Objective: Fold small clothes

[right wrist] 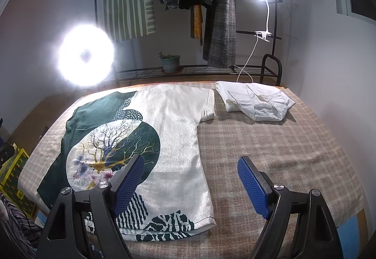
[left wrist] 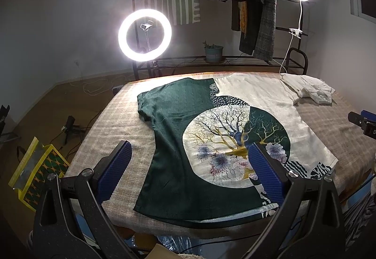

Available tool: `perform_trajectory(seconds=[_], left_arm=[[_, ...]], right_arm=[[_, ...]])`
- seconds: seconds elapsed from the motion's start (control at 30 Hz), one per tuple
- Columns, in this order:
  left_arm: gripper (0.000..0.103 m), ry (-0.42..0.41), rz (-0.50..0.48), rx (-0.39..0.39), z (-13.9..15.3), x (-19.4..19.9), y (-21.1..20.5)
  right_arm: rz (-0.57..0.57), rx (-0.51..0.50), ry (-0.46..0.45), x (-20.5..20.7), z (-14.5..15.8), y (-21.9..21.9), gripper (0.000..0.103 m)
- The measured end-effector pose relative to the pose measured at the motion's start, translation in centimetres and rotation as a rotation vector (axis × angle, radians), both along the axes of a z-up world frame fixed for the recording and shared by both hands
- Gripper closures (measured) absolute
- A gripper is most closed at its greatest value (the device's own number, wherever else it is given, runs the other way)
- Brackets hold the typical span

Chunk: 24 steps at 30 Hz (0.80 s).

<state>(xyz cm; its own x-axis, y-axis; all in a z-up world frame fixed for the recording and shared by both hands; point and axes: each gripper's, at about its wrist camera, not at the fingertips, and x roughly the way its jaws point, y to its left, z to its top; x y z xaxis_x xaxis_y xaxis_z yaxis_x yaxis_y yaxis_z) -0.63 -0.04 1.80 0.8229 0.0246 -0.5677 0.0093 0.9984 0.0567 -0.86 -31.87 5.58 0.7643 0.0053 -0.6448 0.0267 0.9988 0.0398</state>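
A checked beige cloth covers the table (right wrist: pixel 270 132), with a black clothes rack (left wrist: pixel 291 31) and a glaring ring light (left wrist: pixel 145 35) against the far wall. Spread flat across the left and middle of the table lies the printed T-shirt (right wrist: pixel 174 132), green on its left half and cream on its right, with a tree in a pale circle at the centre; its hem is at the near edge and its neck at the far one. At the far right corner a white garment (right wrist: pixel 256 103) sits already folded.

The left gripper (left wrist: pixel 188 172) hangs over the near hem with its jaws spread wide, holding nothing. The right gripper (right wrist: pixel 190 179) likewise stands wide open and empty above the shirt's right side seam.

I'd say folding of this shirt has not begun. The next move seems to call for lowering onto an edge, probably a sleeve and hem, and pinching cloth cleanly off the table.
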Motion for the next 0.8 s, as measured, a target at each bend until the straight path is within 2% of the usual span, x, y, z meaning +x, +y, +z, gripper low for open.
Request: perform_trajectory(seconds=[0.8], left_arm=[[0.002, -0.005, 0.0, -0.001, -0.06, -0.11, -0.08]], right_arm=[[-0.001, 0.003, 0.008, 0.07, 0.02, 0.12, 0.019]])
